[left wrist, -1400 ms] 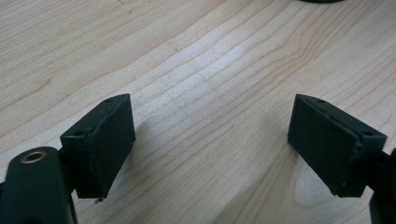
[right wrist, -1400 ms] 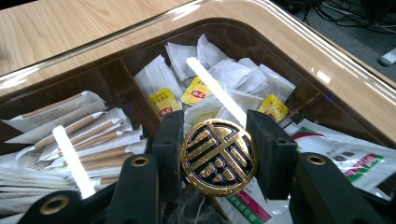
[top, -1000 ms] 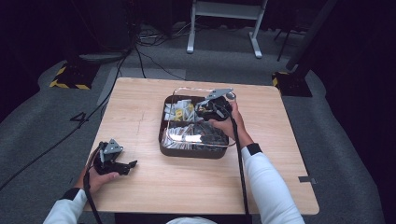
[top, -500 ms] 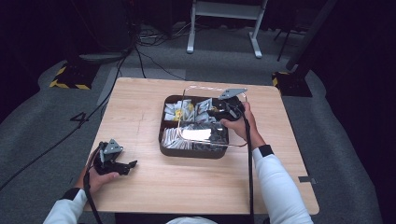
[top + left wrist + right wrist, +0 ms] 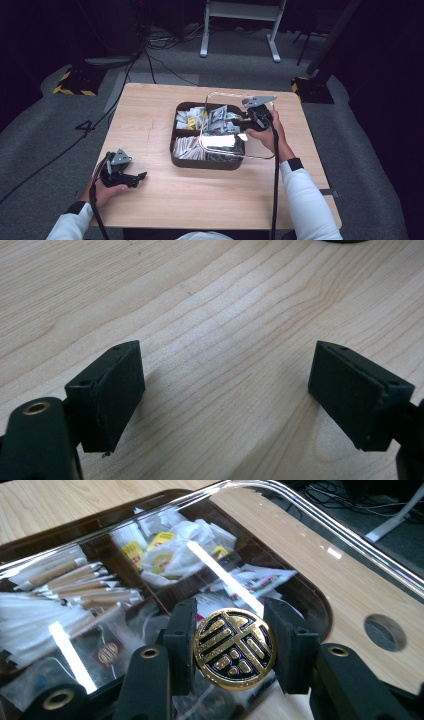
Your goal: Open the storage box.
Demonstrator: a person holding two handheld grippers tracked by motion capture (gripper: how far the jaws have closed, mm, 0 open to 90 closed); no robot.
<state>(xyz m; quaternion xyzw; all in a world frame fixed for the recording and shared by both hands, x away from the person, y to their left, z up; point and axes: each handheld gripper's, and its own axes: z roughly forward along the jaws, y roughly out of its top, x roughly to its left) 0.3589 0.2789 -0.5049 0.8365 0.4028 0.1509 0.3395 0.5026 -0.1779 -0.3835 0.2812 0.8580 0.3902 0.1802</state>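
Clear lid [image 5: 235, 145] now farther right.

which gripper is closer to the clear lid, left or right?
Right. The right gripper grips the clear lid by its gold knob, over the brown tray. The left gripper is open near the table's front left, well apart.

The high view looks forward and down over the whole wooden table [image 5: 150, 115]. The left gripper view sits close above bare tabletop. The right gripper view is very near the clear lid [image 5: 300, 545] over the brown compartment box [image 5: 200, 162], mid-frame from above.
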